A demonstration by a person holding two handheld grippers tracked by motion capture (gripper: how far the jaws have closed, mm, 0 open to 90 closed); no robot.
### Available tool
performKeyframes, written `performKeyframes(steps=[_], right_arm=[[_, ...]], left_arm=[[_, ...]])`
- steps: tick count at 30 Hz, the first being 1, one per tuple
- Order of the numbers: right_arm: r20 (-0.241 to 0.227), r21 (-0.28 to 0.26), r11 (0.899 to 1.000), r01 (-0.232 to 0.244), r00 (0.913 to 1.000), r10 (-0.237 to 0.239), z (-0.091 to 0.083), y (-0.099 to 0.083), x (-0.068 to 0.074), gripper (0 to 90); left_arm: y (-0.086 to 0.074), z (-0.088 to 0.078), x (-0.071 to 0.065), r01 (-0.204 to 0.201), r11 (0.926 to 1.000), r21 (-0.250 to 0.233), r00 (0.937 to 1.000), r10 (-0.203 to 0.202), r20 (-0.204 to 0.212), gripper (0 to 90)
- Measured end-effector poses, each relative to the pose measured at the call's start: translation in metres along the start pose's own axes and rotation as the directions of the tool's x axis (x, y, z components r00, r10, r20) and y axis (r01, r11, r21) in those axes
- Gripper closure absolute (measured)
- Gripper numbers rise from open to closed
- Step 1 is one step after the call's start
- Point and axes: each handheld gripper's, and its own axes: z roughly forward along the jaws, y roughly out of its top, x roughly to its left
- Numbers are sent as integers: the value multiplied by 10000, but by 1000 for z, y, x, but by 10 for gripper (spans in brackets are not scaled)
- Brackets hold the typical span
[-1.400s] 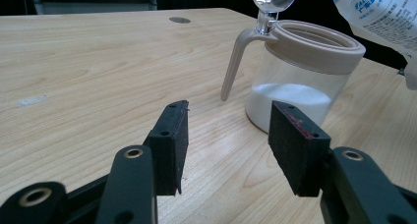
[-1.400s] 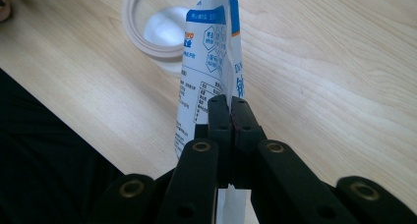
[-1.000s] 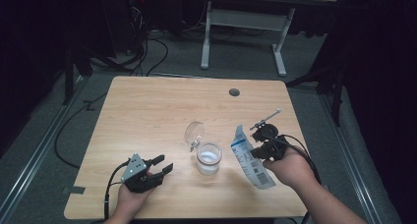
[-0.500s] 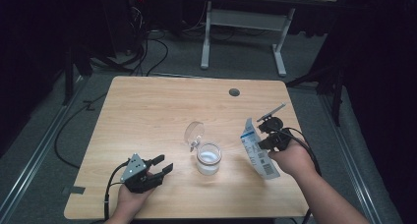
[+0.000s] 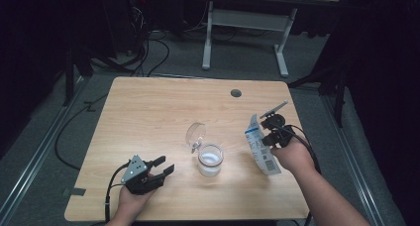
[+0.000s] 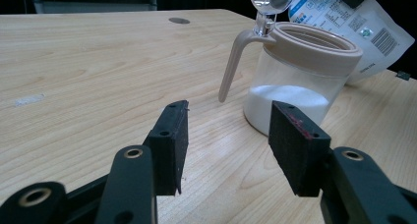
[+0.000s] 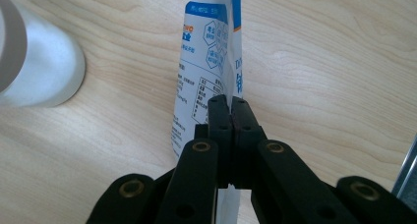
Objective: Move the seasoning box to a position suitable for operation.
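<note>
The right gripper pinches the white bag right of the jar; the bag's long side tilts, top away from the person. The left gripper is open.

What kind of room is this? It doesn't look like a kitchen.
Probably a lab or recording workspace, not a kitchen: a bare wooden table on grey carpet, loose cables on the floor behind it, and another desk frame against a dark background.
</note>
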Motion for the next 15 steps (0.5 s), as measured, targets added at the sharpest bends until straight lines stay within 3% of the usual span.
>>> performKeyframes(steps=[8, 15], right_arm=[[36, -51, 10000, -29, 10000, 29, 5, 5, 0, 898], [-82, -399, 9992, -89, 9999, 86, 9, 6, -1, 899]], left_arm=[[0, 0, 1, 44, 10000, 23, 10000, -43, -45, 501], [-1, 1, 2, 68, 9999, 81, 10000, -67, -59, 501]])
